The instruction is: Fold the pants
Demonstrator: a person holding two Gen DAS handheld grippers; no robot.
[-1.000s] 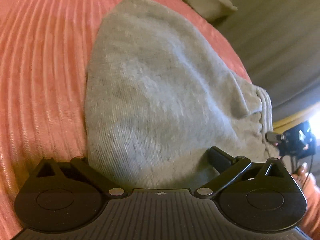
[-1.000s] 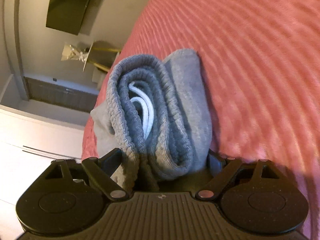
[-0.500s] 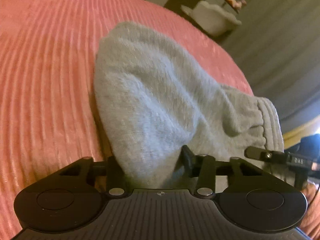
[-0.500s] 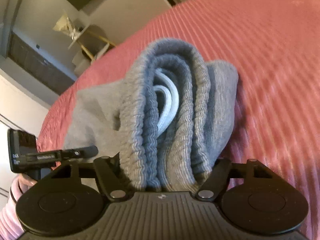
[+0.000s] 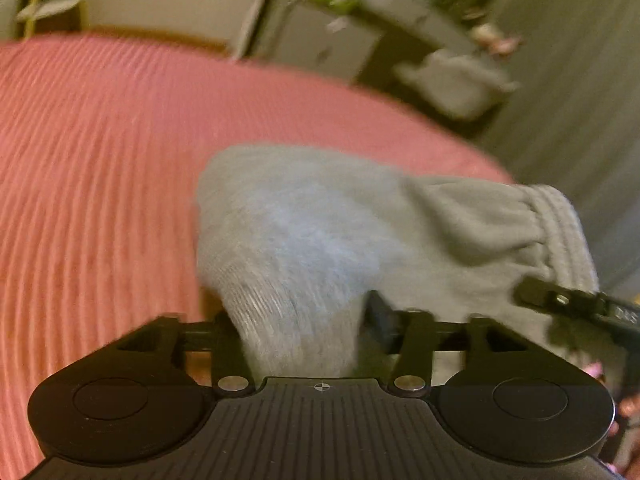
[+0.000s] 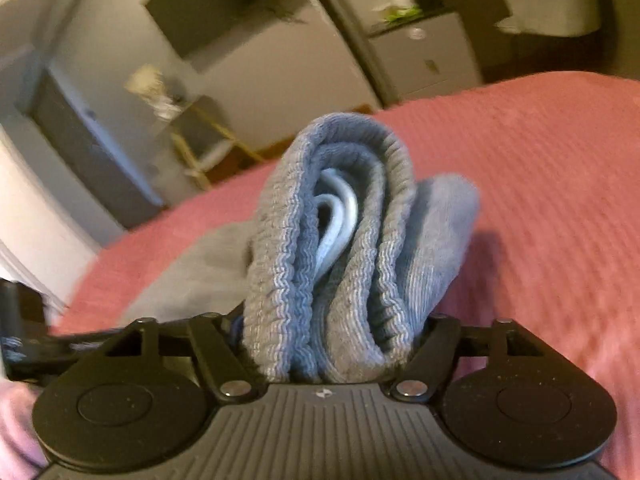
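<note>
Surface: a bed (image 5: pixel 100 168) is covered with a pink ribbed bedspread (image 6: pixel 552 184), whose ridges are seen running across it in both views.
Pants: grey pants (image 5: pixel 320 232), folded into a thick bundle, are carried at both ends over the bed, near its edge on the right of the left wrist view.
Waistband: the ribbed waistband (image 6: pixel 320 280) is seen doubled over, with a white drawstring (image 6: pixel 336 216) looped inside the fold.
Left tool: the left tool (image 5: pixel 304 332) is closed on a folded end of the pants; its jaws have just been widening, and cloth is pinched between them.
Right tool: the right tool (image 6: pixel 332 344) is clamped on the stacked waistband layers, which fill the gap between its fingers; its jaws have just been widening a little.
Other tool in view: the right tool's finger is seen at the right edge of the left wrist view, beside the waistband.
Room: pale walls (image 6: pixel 248 68), a dark panel (image 6: pixel 224 4) on the wall, a grey cabinet (image 6: pixel 424 56) and a small yellow-framed stand (image 6: pixel 200 144) are seen beyond the bed, all blurred.
Person: a pink sleeve (image 6: pixel 16 424) is visible at the lower left corner of the right wrist view.
</note>
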